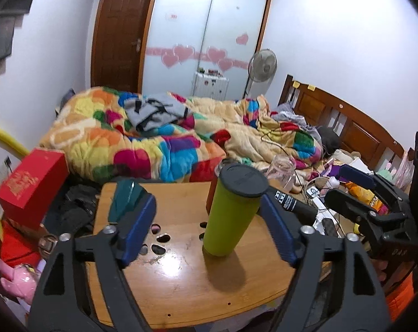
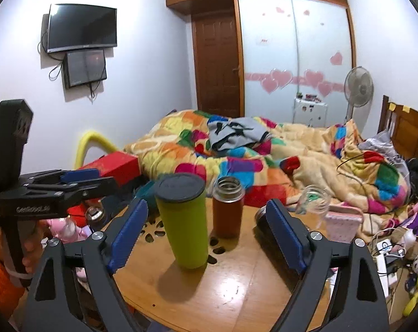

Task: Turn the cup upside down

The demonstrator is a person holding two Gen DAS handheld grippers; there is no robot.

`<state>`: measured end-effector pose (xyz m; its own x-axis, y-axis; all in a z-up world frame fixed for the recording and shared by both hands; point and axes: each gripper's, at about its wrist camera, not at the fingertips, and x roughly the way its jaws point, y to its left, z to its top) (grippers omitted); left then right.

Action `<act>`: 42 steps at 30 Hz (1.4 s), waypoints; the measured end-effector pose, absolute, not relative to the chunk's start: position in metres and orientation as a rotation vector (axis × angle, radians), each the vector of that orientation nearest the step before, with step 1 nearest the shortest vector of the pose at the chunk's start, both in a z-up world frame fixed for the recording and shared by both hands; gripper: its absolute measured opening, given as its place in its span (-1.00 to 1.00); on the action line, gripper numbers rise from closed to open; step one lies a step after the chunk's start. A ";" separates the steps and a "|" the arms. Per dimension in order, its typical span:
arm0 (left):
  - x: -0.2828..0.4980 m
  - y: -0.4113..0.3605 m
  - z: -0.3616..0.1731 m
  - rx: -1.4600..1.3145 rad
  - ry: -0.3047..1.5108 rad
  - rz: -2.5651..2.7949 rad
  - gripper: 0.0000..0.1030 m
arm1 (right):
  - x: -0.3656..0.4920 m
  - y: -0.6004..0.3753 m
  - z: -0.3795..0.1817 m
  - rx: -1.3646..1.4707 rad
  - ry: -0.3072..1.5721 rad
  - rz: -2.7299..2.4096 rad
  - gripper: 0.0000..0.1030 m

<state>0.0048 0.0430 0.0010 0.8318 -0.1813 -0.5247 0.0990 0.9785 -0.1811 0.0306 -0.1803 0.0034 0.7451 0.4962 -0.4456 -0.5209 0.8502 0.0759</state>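
Observation:
A lime-green cup (image 1: 231,215) with a black disc on its upper end stands upright on the round wooden table (image 1: 181,276). It also shows in the right wrist view (image 2: 185,221). My left gripper (image 1: 206,229) is open, the cup between its blue pads and close to the right pad, untouched. My right gripper (image 2: 206,235) is open and empty, the cup standing just ahead between its fingers. Each gripper shows in the other's view, the right one (image 1: 355,191) and the left one (image 2: 79,182), both beside the table.
A brown bottle (image 2: 227,207) with an open mouth stands behind the cup. A clear glass jar (image 2: 314,202) and a pink case (image 2: 343,221) sit at the table's right. A teal object (image 1: 126,199) and a red box (image 1: 31,182) lie left. A cluttered bed is behind.

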 end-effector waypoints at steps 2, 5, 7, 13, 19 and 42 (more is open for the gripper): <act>-0.003 0.035 0.009 -0.128 0.536 -0.143 0.86 | 0.027 -0.185 0.009 -0.046 0.464 0.545 0.94; -0.014 0.025 0.015 -0.102 0.492 -0.129 0.97 | 0.021 -0.193 0.015 -0.017 0.444 0.522 1.00; -0.016 0.019 0.015 -0.090 0.485 -0.122 0.99 | 0.021 -0.195 0.015 0.001 0.442 0.515 1.00; -0.016 0.007 0.010 -0.062 0.478 -0.088 0.99 | 0.027 -0.205 0.009 0.025 0.461 0.483 1.00; -0.015 0.007 0.007 -0.072 0.470 -0.075 0.99 | 0.033 -0.217 0.003 0.044 0.476 0.461 1.00; -0.020 0.004 0.012 -0.062 0.439 -0.079 0.99 | 0.036 -0.218 0.003 0.052 0.490 0.466 1.00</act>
